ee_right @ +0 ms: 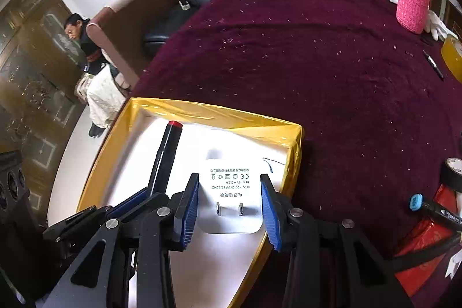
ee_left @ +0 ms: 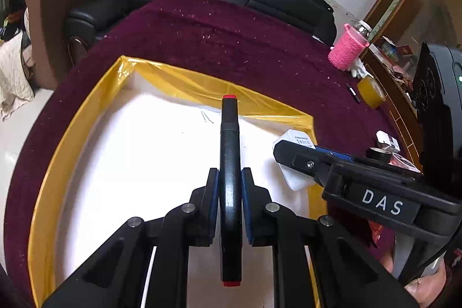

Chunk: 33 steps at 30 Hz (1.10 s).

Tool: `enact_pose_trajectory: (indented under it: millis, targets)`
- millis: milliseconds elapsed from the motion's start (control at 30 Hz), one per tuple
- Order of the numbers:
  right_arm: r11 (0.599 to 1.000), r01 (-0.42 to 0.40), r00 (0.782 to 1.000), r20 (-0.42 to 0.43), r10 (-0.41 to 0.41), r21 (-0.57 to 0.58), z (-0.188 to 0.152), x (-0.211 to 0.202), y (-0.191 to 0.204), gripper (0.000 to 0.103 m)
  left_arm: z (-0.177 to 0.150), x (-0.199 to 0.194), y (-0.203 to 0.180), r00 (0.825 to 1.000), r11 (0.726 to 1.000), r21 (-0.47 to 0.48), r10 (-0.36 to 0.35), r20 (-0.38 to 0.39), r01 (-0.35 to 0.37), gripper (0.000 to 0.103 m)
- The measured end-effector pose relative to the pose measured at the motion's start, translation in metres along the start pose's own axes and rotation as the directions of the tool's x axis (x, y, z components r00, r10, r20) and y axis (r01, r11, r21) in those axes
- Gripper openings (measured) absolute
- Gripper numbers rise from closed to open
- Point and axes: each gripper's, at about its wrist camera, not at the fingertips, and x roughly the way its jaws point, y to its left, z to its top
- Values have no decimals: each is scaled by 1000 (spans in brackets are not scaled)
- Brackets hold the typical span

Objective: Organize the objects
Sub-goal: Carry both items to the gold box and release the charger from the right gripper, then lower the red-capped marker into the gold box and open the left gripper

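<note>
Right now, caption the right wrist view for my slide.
Right gripper holds a white charger over the yellow-rimmed box.

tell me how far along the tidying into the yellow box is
Nothing lies in the yellow-edged box yet. In hand: the left gripper is shut on a black marker over the box, and the right gripper holds a white charger above it. Left on the maroon cloth: a tape roll and a small pen.
</note>
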Motion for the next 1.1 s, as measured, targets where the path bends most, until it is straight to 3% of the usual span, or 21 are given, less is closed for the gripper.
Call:
enact_pose_trajectory:
  millis: [433, 467, 533, 633, 767, 1100]
  targets:
    - [997, 63, 997, 42, -61, -45, 8, 10, 6, 45, 7, 17, 2, 1000, 999, -31, -17, -17, 17, 15]
    - [997, 66, 997, 44, -64, -50, 8, 11, 7, 45, 7, 17, 2, 1000, 999, -34, -16, -16, 15, 18]
    - [996, 75, 996, 47, -72, -57, 7, 10, 8, 45, 7, 16, 4, 1000, 999, -45, -19, -10, 19, 39]
    - [997, 70, 996, 55, -67, -45, 8, 7, 7, 57, 8, 9, 8, 1000, 998, -64, -19, 19, 20, 59]
    - [999, 33, 995, 92, -29, -42, 8, -10, 6, 71, 8, -6, 9, 998, 996, -85, -32, 53, 36, 70]
    - [996, 79, 971, 231, -66, -48, -12, -101, -25, 96, -9, -65, -28, 986, 997, -20, -76, 146, 80, 88]
